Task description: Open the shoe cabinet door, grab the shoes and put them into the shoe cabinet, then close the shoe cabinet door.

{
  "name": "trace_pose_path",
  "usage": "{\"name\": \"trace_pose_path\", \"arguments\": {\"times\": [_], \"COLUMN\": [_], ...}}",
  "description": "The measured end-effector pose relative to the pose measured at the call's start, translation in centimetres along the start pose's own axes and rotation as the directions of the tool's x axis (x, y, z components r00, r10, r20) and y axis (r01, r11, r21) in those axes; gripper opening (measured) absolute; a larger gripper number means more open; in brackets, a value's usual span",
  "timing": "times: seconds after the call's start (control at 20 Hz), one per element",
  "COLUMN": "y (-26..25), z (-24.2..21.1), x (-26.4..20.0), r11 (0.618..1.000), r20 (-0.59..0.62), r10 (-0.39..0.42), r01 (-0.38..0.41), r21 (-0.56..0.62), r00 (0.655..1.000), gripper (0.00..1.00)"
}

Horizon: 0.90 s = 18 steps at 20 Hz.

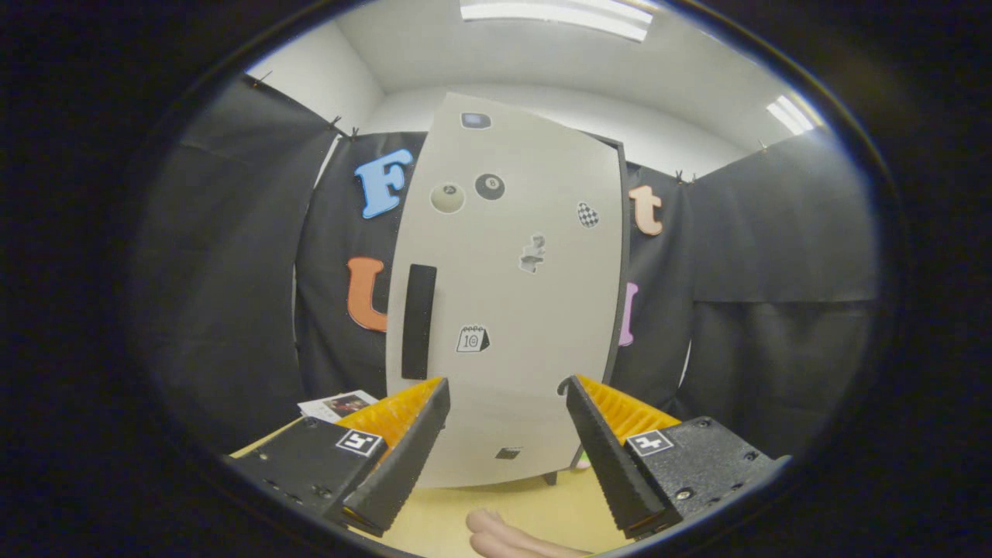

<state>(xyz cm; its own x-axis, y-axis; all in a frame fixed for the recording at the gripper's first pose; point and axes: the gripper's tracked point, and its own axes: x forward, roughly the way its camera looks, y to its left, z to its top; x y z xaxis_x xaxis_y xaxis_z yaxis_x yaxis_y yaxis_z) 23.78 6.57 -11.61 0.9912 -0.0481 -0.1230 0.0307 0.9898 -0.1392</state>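
A pale grey shoe cabinet (511, 310) stands upright on the table just ahead of my gripper (508, 387). Its door is shut and carries several stickers. A long dark vertical handle (418, 322) sits near the door's left edge, just above my left finger. My two fingers are spread wide apart with nothing between them, their tips level with the door's lower part. Whether they touch the door cannot be told.
The cabinet rests on a light wooden table (535, 511). A printed card (337, 405) lies on the table behind my left finger. A person's fingers (504, 535) show below, between my gripper's fingers. Black cloth walls stand around the cabinet.
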Motion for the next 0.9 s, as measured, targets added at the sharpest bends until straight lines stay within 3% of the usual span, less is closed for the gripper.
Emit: {"name": "trace_pose_path", "arguments": {"times": [0.15,0.4,0.7,0.9], "y": [0.3,-0.5,-2.0,-1.3], "z": [-0.6,-2.5,-1.5,-1.6], "x": [-2.7,-6.0,-8.9,-10.5], "r11": [0.999,0.997,0.995,0.994], "r20": [0.022,-0.008,0.050,0.042], "r10": [0.021,-0.006,-0.064,-0.028], "r01": [-0.022,0.006,0.060,0.024], "r21": [0.026,0.071,0.074,0.106], "r00": [1.000,1.000,0.997,0.999], "gripper": [0.99,0.99,0.99,0.99]}}
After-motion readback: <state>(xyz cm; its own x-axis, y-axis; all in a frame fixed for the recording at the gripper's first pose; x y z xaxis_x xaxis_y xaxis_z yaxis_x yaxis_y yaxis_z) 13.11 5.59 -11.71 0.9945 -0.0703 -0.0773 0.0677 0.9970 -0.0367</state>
